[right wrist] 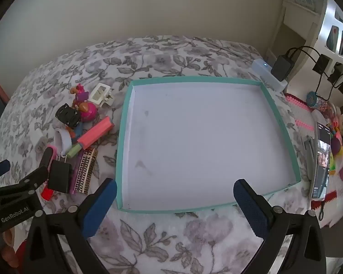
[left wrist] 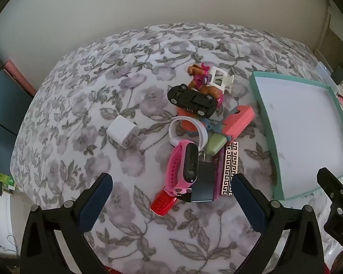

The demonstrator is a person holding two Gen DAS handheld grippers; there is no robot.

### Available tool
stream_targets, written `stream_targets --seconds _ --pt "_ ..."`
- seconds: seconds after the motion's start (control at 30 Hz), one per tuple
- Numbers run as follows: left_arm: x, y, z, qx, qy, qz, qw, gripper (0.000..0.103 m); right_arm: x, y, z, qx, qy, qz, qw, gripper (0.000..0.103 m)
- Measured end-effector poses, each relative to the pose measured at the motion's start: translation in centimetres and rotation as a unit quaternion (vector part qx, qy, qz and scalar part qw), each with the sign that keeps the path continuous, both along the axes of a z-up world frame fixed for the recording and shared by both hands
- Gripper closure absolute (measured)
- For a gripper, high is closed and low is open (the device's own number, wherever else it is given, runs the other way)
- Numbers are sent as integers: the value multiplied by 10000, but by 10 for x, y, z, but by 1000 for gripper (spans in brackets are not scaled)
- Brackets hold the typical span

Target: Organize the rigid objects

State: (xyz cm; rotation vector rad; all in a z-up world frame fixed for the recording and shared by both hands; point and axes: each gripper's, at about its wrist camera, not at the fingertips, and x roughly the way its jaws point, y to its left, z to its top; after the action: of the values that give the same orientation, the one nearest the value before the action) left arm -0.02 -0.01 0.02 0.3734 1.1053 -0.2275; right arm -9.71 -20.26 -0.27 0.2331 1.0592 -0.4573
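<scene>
A pile of small rigid objects lies on the floral cloth: a pink smartwatch (left wrist: 185, 166), a black charger (left wrist: 203, 182), a gold patterned clip (left wrist: 229, 169), a black toy car (left wrist: 192, 99), a toy figure (left wrist: 201, 77), a coral block (left wrist: 237, 119), a white band (left wrist: 187, 131) and a red piece (left wrist: 163, 202). A white plug cube (left wrist: 123, 131) sits apart to the left. My left gripper (left wrist: 171, 194) is open just before the pile. My right gripper (right wrist: 175, 197) is open over the near rim of the empty teal tray (right wrist: 123, 137). The pile (right wrist: 80, 141) lies left of the tray.
A phone (right wrist: 321, 164) and colourful toys (right wrist: 338, 146) lie right of the tray. Chargers and cables (right wrist: 283, 66) sit at the back right. The wall runs behind the table. The left gripper's body (right wrist: 16, 196) shows at the left of the right wrist view.
</scene>
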Motion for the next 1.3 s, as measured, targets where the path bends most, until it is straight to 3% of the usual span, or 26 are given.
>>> stream_targets --seconds 1.3 --pt "0 2 -4 -15 94 45 9999 0 2 1 -7 20 212 30 9998 0"
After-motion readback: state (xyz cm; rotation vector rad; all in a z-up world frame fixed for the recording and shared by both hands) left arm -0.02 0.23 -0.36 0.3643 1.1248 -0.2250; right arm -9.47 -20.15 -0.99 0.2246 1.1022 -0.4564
